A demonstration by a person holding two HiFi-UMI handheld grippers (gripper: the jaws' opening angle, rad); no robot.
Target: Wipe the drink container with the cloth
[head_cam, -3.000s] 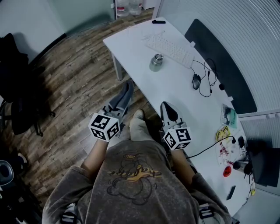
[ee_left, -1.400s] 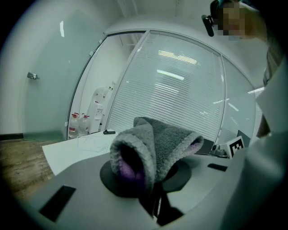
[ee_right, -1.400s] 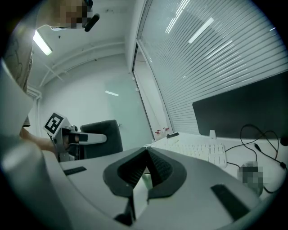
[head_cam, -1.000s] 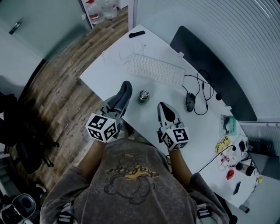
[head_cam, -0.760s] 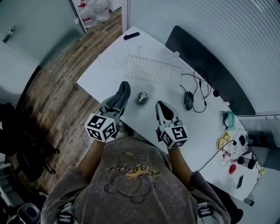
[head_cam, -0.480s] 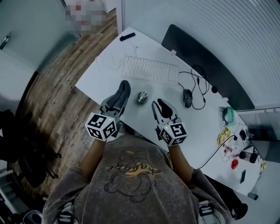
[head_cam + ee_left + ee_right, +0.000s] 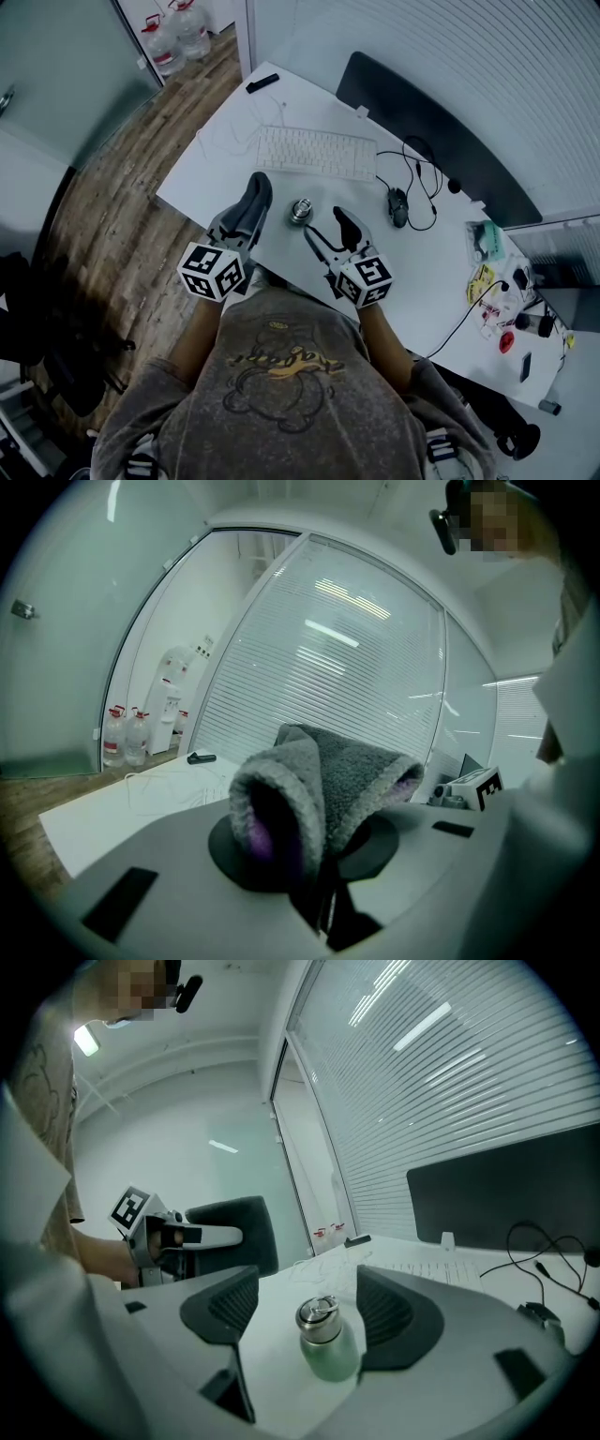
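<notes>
The white desk (image 7: 225, 173) lies bare around the drink container (image 7: 300, 210), which stands upright near the front edge with the keyboard (image 7: 316, 153) behind it. The left gripper (image 7: 249, 204) pinches the folded grey cloth (image 7: 323, 785). The right gripper (image 7: 330, 231) has just spread its jaws and frames the container without touching it. Next, I'd say, it closes in to steady the container for wiping.

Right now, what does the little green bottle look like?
The bottle is small, pale green, seemingly metal, with a shiny silver screw cap and loop on top. It stands upright and closed on the white table, framed by the open fingers of the right gripper, which have just been opening. Nothing else seems to touch it.
</notes>
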